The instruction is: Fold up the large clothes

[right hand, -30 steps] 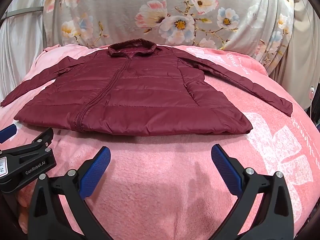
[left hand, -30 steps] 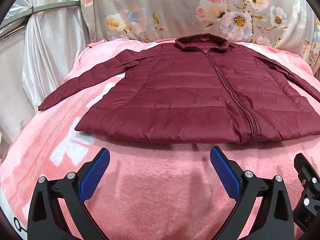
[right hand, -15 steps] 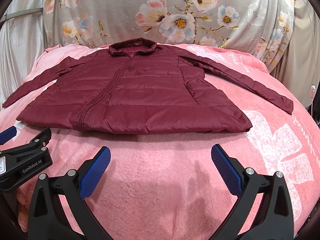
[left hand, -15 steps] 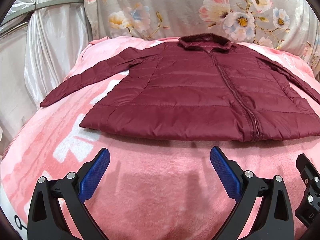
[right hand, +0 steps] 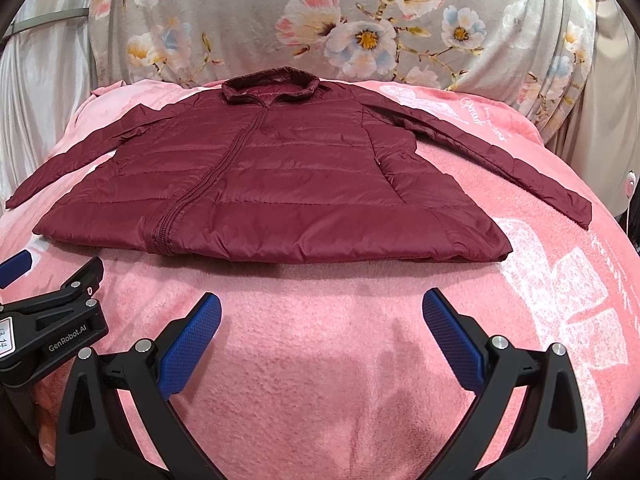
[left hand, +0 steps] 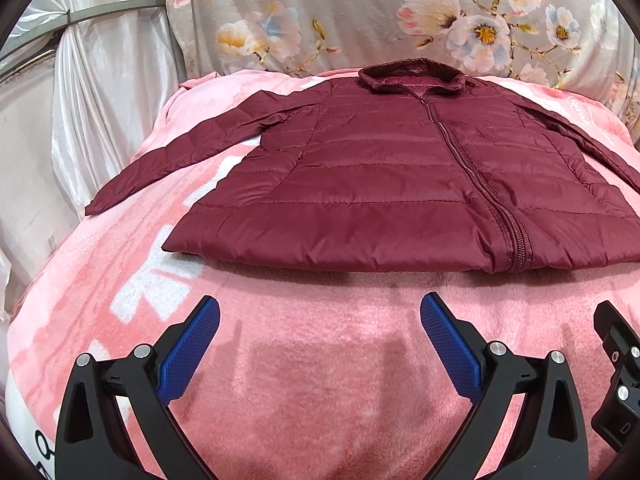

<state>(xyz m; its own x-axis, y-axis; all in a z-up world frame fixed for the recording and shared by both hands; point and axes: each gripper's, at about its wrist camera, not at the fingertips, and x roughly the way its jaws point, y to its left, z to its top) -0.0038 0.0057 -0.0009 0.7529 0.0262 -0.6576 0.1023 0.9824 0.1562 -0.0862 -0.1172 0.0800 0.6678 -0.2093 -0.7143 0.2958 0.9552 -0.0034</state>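
Left wrist view is showing a dark red jacket (left hand: pixel 400 184) lying flat and zipped on the pink blanket (left hand: pixel 320 380).
Both the left gripper (left hand: pixel 320 320) and the right gripper (right hand: pixel 322 320) are hovering near its hem, jaws wide and holding nothing; grabbing each sleeve end first should be keeping the fold neat.

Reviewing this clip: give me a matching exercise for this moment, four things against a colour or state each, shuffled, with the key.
Things:
1. puffer jacket
2. blanket
3. backdrop cloth
4. left gripper

States:
A. grey with a flower print, hanging behind the bed
B. open, empty, short of the hem
C. maroon, zipped, spread flat with both sleeves out
D. pink and fleecy, with white patterns, under the garment

Pairs: 1-C, 2-D, 3-A, 4-B
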